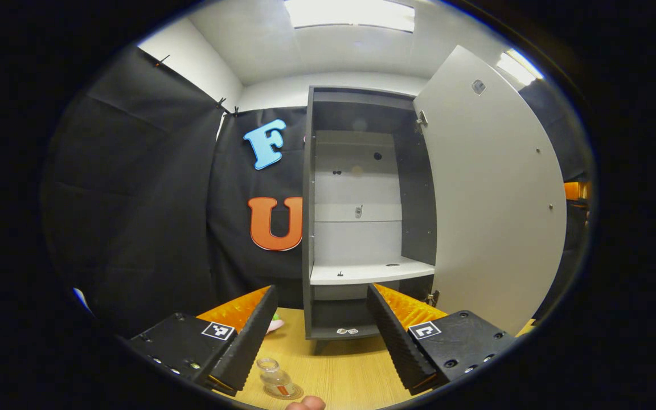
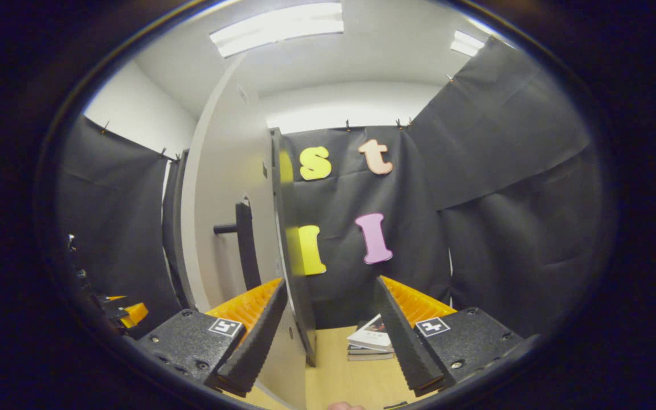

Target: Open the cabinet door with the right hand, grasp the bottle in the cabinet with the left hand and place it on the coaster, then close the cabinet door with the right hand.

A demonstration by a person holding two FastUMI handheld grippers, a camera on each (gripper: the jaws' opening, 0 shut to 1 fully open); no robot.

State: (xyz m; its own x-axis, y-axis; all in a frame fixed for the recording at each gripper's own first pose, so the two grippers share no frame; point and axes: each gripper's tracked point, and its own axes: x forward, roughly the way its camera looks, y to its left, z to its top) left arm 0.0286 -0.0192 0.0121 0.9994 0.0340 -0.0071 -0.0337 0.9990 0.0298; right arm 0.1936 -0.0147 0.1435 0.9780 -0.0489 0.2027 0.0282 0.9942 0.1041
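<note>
The bottle (image 1: 275, 377) already stands upright on its coaster (image 1: 291, 392), beside the empty, wide-open left gripper (image 1: 312, 336) — and the swung-out cabinet door (image 2: 220, 228) rises ahead-left of the right gripper (image 2: 328, 336), likewise spread and empty.

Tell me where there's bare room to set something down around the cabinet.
The white shelf inside the cabinet is bare apart from small fittings. The tabletop before the cabinet, between the bottle and the open door, is free. It is crowded around the bottle on its coaster, and beside the books.
</note>
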